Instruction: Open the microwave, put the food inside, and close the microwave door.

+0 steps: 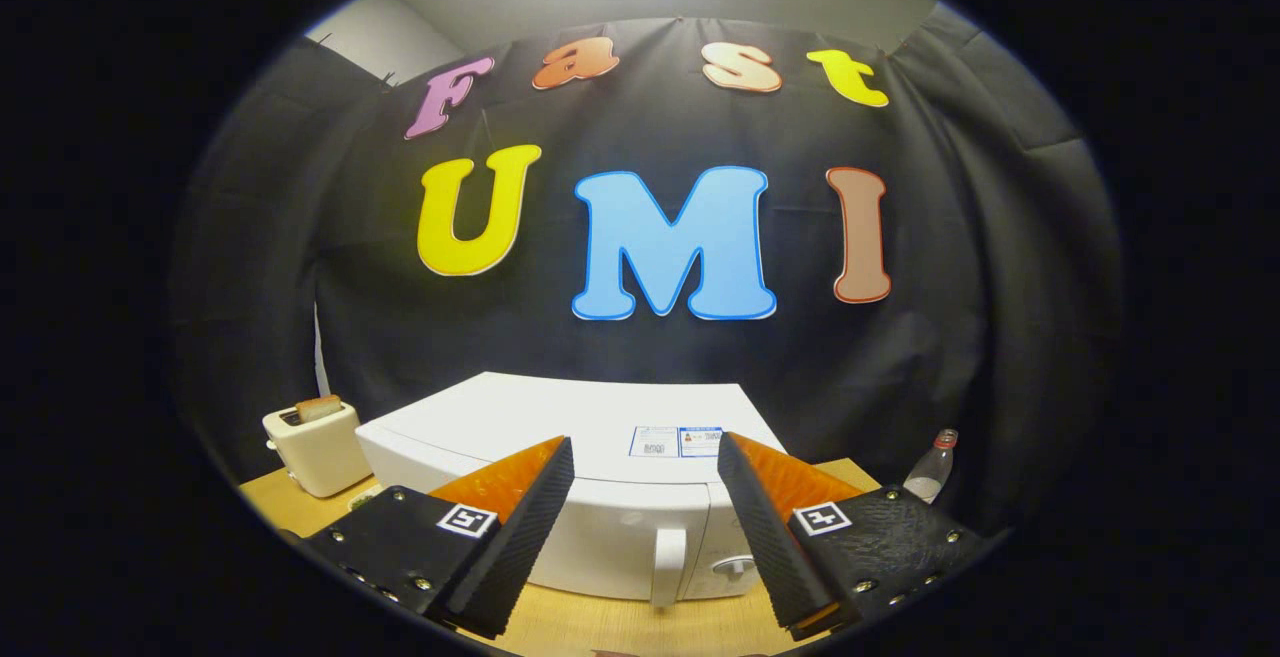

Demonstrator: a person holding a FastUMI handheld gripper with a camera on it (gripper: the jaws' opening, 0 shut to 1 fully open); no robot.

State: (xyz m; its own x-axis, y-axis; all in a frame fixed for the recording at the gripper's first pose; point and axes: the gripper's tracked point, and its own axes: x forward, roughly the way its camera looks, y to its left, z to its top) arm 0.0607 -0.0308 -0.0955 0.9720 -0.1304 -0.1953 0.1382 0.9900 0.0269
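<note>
A white microwave [590, 427] stands on the wooden table [600, 622] just ahead of my fingers, seen from above and in front. Its door is closed, with a white vertical handle [667, 562] and a round knob [735, 567] to the right of it. My gripper [645, 462] hovers above the table in front of the door, open, with nothing between its fingers. The handle lies in the gap between the two fingers, a little beyond them. A sticker [676, 441] sits on the microwave's top.
A cream toaster [315, 447] with a slice of bread [318, 407] in its slot stands left of the microwave. A small clear bottle [932, 472] stands to the right of it. Black cloth hangs behind.
</note>
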